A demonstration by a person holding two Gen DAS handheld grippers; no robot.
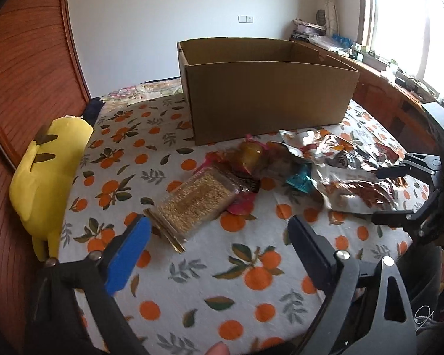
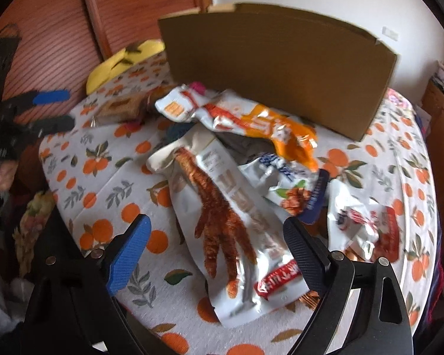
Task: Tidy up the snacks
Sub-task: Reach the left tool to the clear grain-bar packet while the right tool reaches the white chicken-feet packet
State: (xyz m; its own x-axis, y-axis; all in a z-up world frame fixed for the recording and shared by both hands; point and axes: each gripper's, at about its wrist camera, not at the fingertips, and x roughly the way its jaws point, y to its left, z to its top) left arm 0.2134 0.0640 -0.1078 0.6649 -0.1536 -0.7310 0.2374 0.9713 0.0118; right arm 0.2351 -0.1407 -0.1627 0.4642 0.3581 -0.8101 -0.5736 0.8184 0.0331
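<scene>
Just ahead of the right hand-held gripper [image 2: 214, 254], between its spread fingers but not pinched by them, a long white snack bag [image 2: 222, 222] printed with a brown chicken foot is lying on the orange-patterned bedspread [image 2: 103, 183]. Its long axis is running away from this gripper, tilting up and to the left toward the cardboard box [image 2: 281, 68] standing beyond the pile. The right hand is sitting nearer to it. The left hand-held gripper [image 1: 219, 245] is also standing apart and empty, aiming at a clear packet of golden grain bars [image 1: 198, 201] ahead of it and slightly left, long axis slanting away to the right. Beyond the foot bag, an orange-and-white bag [image 2: 260, 121] and a blue-lettered bag [image 2: 290, 186] are lying. Red and blue characters are showing on the bags, too blurred to read.
</scene>
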